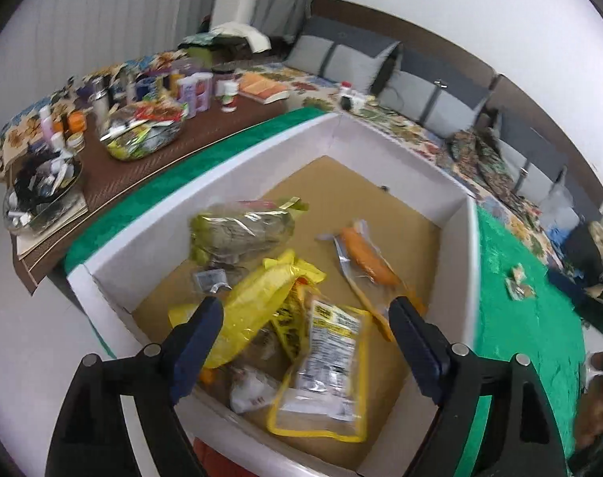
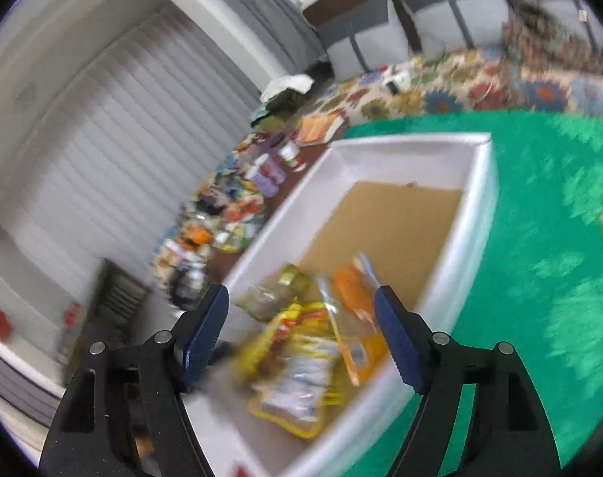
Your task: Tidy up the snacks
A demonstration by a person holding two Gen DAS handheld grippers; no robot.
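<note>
Both grippers, left and right, hung wide open and empty above the white box, where the snack packets lay heaped. A drop looked just finished; next, the small packet on the green cloth needed fetching. Blur hid every label.

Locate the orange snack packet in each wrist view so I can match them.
Left wrist: orange snack packet lies right of centre on the box floor.
Right wrist: the packet sits low centre, just left of the right finger.
Shared landmark: white box.
</note>
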